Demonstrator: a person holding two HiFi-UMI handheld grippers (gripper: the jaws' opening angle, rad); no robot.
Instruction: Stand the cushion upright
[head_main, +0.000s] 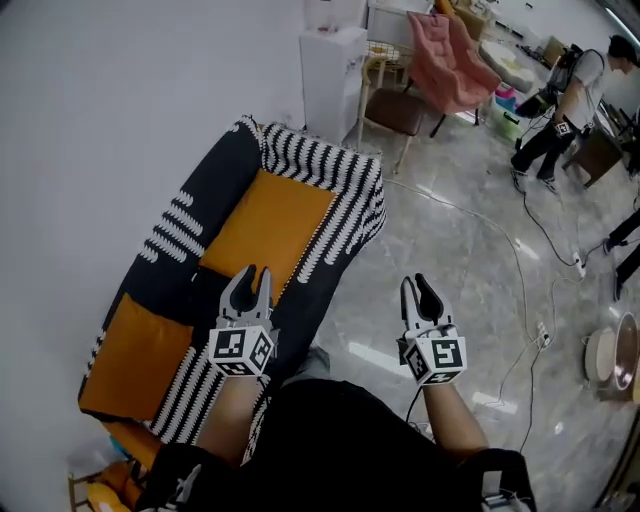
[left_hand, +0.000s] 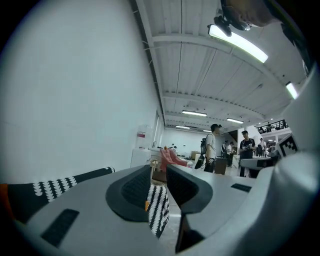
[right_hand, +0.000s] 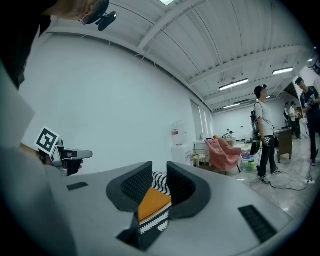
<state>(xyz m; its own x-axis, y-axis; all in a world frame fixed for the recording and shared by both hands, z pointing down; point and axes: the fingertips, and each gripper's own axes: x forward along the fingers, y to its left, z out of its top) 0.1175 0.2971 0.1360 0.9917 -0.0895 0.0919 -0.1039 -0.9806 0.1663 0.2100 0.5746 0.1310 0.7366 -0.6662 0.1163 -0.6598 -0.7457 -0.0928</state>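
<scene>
A black sofa (head_main: 175, 225) with white stripes stands against the wall. An orange cushion (head_main: 265, 225) lies flat on its seat, and a second orange cushion (head_main: 135, 355) lies flat nearer to me. My left gripper (head_main: 252, 275) hovers over the seat between the two, its jaws a little apart and empty. Out over the floor beside the sofa's front edge, my right gripper (head_main: 420, 285) is also slightly open and holds nothing. In the right gripper view the orange cushion (right_hand: 152, 200) shows past the gripper (right_hand: 160, 180). In the left gripper view the gripper (left_hand: 159, 182) frames only the sofa's striped end (left_hand: 159, 207).
Behind the sofa's far end stand a white cabinet (head_main: 333, 75), a wooden chair (head_main: 390, 105) and a pink armchair (head_main: 450, 60). A person (head_main: 570, 100) bends over at the back right. A cable (head_main: 520, 270) trails over the glossy floor. The white wall runs along the left.
</scene>
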